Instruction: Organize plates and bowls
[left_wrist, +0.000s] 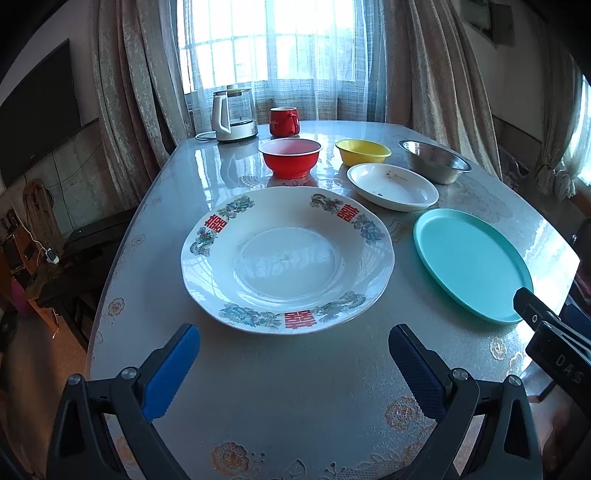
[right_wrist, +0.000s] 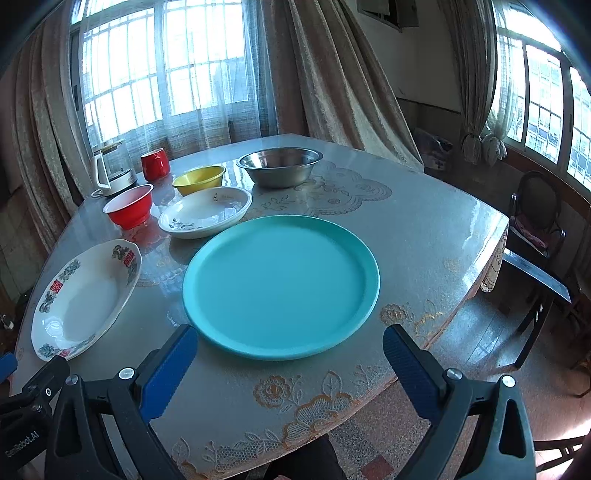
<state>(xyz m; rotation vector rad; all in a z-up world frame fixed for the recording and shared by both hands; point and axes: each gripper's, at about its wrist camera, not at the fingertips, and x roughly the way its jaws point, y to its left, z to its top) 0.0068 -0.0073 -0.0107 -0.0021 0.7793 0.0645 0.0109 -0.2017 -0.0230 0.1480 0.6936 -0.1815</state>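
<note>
A large white floral plate (left_wrist: 288, 258) with red characters lies just ahead of my left gripper (left_wrist: 293, 338), which is open and holds nothing. A teal plate (right_wrist: 280, 286) lies just ahead of my right gripper (right_wrist: 290, 338), also open and holding nothing. Behind them stand a red bowl (left_wrist: 290, 157), a yellow bowl (left_wrist: 363, 151), a steel bowl (left_wrist: 434, 160) and a small white dish (left_wrist: 393, 186). In the right wrist view the same floral plate (right_wrist: 85, 299), red bowl (right_wrist: 129, 208), yellow bowl (right_wrist: 199, 179), steel bowl (right_wrist: 279, 166) and white dish (right_wrist: 205, 212) appear. All sit apart on the table.
A glass kettle (left_wrist: 234, 116) and a red mug (left_wrist: 283, 121) stand at the table's (left_wrist: 258, 387) far edge by the curtains. A dark chair (right_wrist: 532, 218) stands to the right of the table. The table's near edge (right_wrist: 332, 417) runs just below my right gripper.
</note>
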